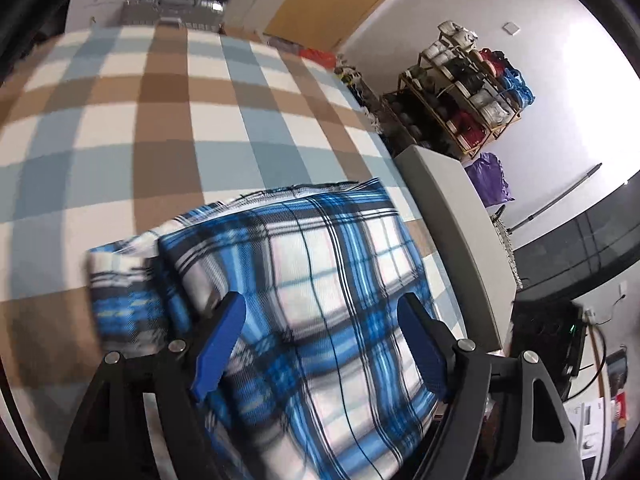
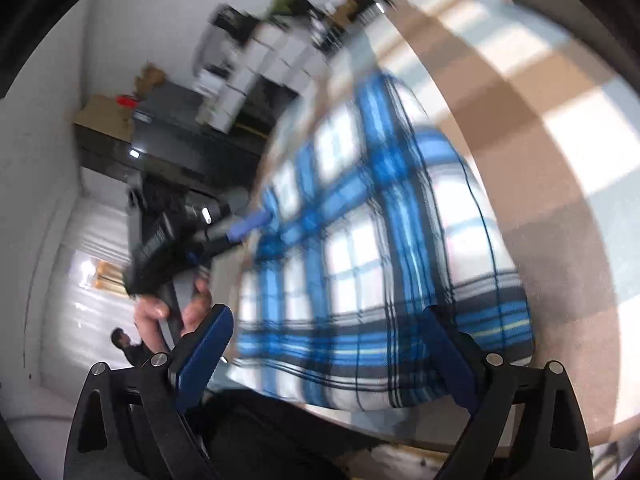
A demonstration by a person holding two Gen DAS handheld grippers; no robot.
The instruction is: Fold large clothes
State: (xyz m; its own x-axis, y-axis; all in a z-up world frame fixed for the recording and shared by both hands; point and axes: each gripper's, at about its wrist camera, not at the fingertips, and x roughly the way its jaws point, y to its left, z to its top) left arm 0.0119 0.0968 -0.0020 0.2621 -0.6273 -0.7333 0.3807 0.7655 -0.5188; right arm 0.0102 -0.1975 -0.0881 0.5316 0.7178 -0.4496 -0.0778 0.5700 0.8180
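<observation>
A blue, white and black plaid garment (image 1: pixel 320 280) lies folded in a thick bundle on a checked brown, blue and white cover (image 1: pixel 160 120). My left gripper (image 1: pixel 320 344) is open, its blue fingers (image 1: pixel 220 344) spread over the near part of the bundle. The garment also shows in the right wrist view (image 2: pixel 380 260). My right gripper (image 2: pixel 324 356) is open, its fingers on either side of the bundle's near edge. The left gripper (image 2: pixel 248 226) shows in the right wrist view at the bundle's far left side, held by a hand (image 2: pixel 168 312).
A grey table edge (image 1: pixel 448 208) runs along the right of the cover. A wooden rack with bags (image 1: pixel 464 96) stands by the white wall, with a purple bag (image 1: pixel 488 176) below it. A dark cabinet and stacked boxes (image 2: pixel 240 80) stand behind.
</observation>
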